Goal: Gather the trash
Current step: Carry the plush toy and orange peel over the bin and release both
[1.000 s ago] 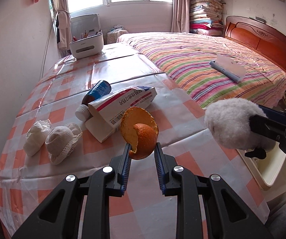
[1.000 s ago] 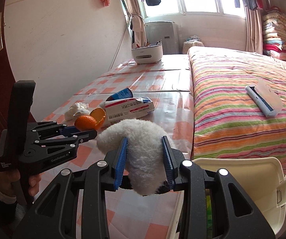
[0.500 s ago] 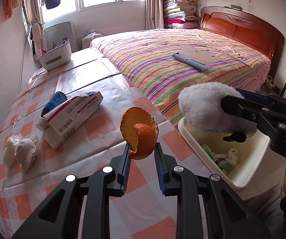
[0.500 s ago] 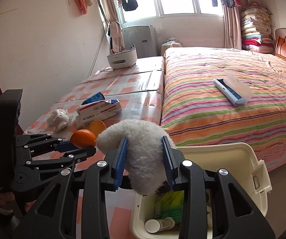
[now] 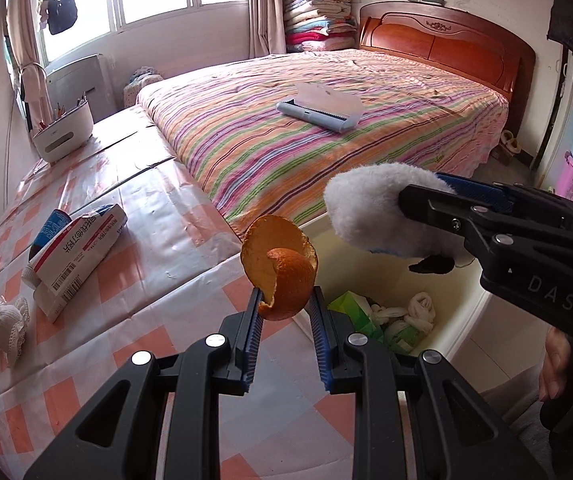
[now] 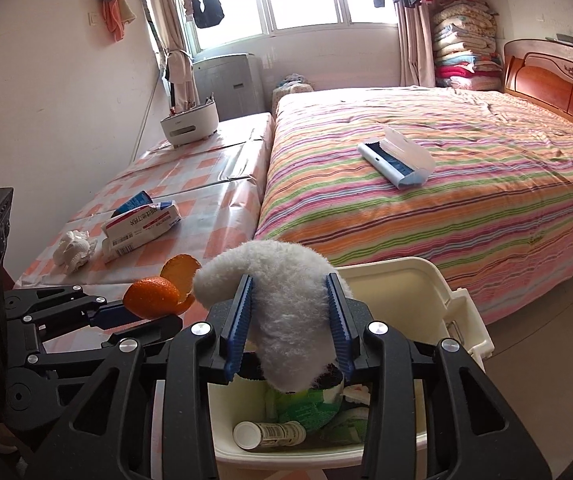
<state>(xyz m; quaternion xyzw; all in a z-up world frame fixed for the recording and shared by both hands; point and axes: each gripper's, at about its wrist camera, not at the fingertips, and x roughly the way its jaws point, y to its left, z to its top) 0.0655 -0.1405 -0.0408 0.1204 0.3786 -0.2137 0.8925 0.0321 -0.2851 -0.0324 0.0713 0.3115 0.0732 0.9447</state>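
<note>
A bedroom with a striped bed (image 6: 446, 168) and, to its left, a low surface under a checked orange-and-white cloth (image 5: 134, 304) fills both views. The left gripper (image 5: 284, 306) is clenched on a curl of orange peel (image 5: 280, 270), which stands up from its fingertips above the near edge of the cloth, just left of a cream bin (image 6: 438, 300) on the floor. The right gripper (image 6: 290, 312) grasps a fluffy white item (image 6: 282, 300) over the bin's open mouth; its jaws have just been opening a little, with the fluff still pressed between the pads. The right wrist view looks down into the bin and shows a white bottle (image 6: 268, 434) lying on its side and green packaging (image 6: 306, 408), whereas the left wrist view shows a green box and knotted white scraps there. Left on the cloth, farther off, lie a red-and-white carton (image 5: 74, 256), a blue-capped container partly hidden behind it, and a crumpled white net (image 5: 2, 324). The fluffy item's dark lower part is hard to identify, and the bin's near wall is hidden behind the gripper.
</note>
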